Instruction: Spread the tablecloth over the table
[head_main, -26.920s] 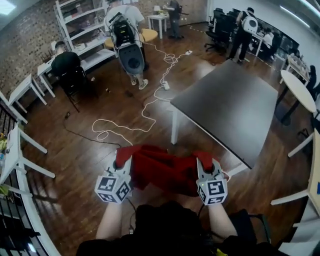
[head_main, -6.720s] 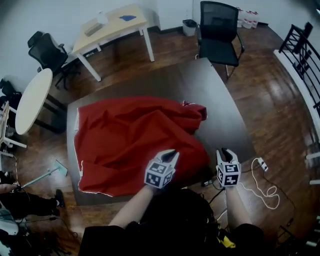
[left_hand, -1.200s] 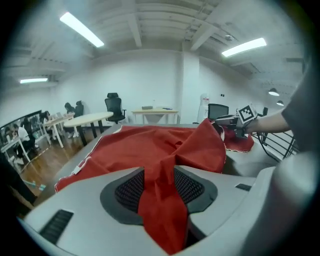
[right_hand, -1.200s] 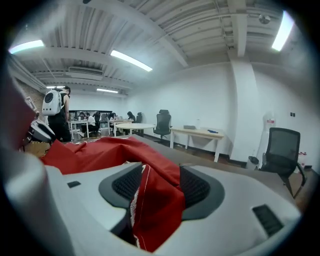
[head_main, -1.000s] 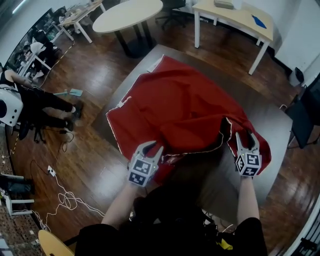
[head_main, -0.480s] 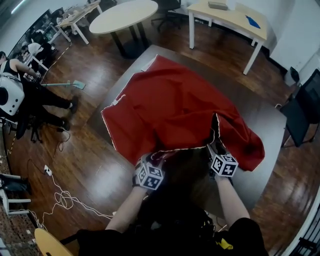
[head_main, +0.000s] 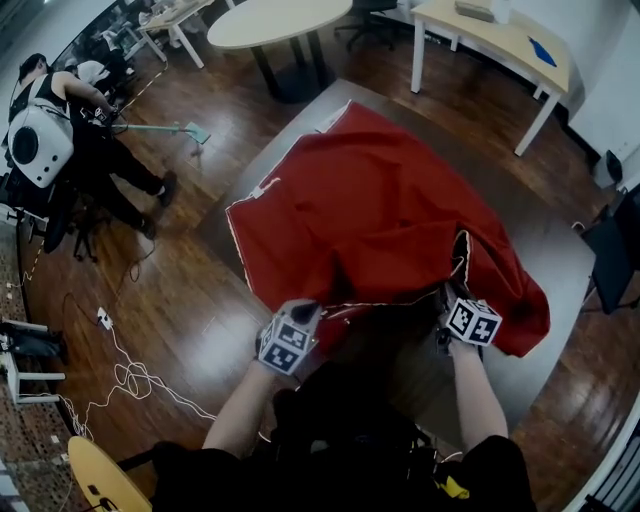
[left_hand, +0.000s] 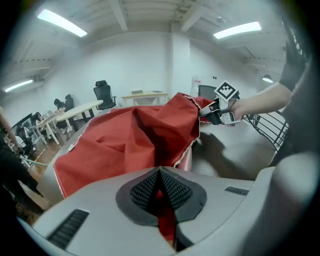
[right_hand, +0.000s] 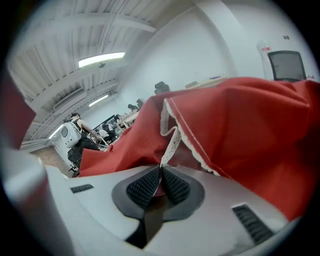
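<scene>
Cloth (head_main: 380, 210): near hem just clamped in left gripper (head_main: 303, 313) and right gripper (head_main: 450, 297), rest rumpled ahead on worktop (head_main: 560, 262). Draw both back together, level, to cover the bare strip beneath them.

Looking like a shared office or lab: showing a pale desk (head_main: 500, 35) and round table (head_main: 280, 15) standing on wood flooring (head_main: 190, 280), a swivel chair (left_hand: 103, 95), strip lights (left_hand: 236, 30) glowing overhead, cables (head_main: 130, 375) trailing loose.

1. Your tablecloth (head_main: 370, 215) lies on the tabletop (head_main: 560, 250), covering its left and far parts.
2. Beyond the tabletop stand a round table (head_main: 280, 18) and a desk (head_main: 490, 30).
3. Left of the tabletop is a person (head_main: 60, 135).
</scene>
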